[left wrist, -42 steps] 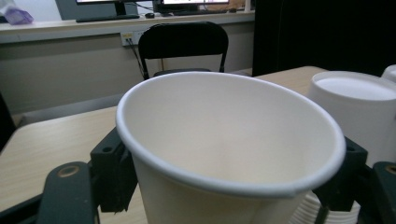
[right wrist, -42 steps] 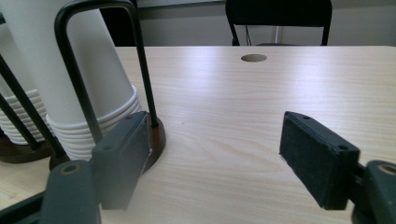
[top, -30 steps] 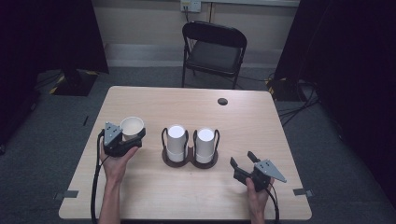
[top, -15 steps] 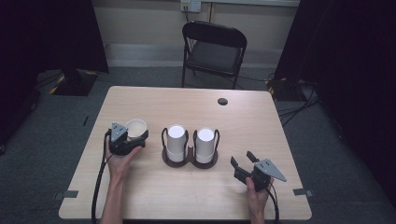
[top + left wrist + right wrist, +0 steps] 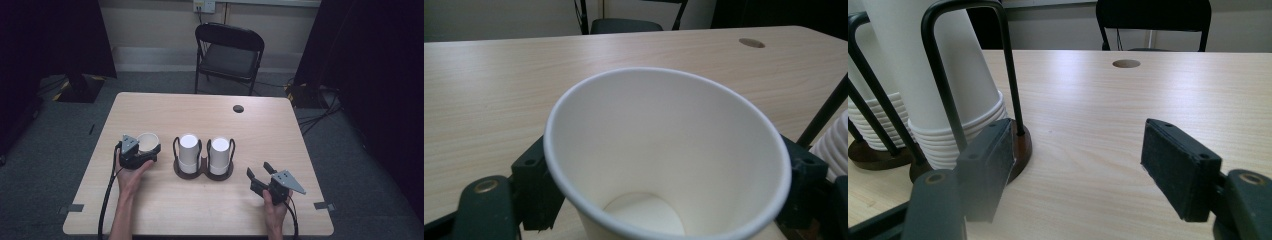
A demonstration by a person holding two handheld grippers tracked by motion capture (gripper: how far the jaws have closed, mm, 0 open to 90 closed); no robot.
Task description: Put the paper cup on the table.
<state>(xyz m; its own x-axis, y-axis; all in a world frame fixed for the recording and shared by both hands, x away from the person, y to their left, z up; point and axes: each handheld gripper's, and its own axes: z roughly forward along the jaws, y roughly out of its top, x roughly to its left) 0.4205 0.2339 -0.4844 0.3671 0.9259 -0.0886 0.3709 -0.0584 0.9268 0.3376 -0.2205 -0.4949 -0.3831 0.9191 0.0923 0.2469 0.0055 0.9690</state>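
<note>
A white paper cup (image 5: 148,140) stands upright on the table's left side, seen from above its mouth in the left gripper view (image 5: 664,150). My left gripper (image 5: 148,146) has a jaw on either side of the cup; its jaws have just been opening and the round rim is not squeezed. A dark wire holder (image 5: 202,171) at the table's middle carries two stacks of upside-down white cups (image 5: 188,150) (image 5: 219,152). My right gripper (image 5: 258,168) rests open near the front right, empty (image 5: 1078,150), with the nearest cup stack (image 5: 963,90) just beyond its left jaw.
A black chair (image 5: 230,55) stands behind the wooden table (image 5: 280,135). A round cable hole (image 5: 238,108) lies near the table's far edge. Cables run over the floor at the right.
My left gripper has come down and slightly right with the cup, which now stands on the table. Its jaws look wider. My right gripper has stayed where it was.
</note>
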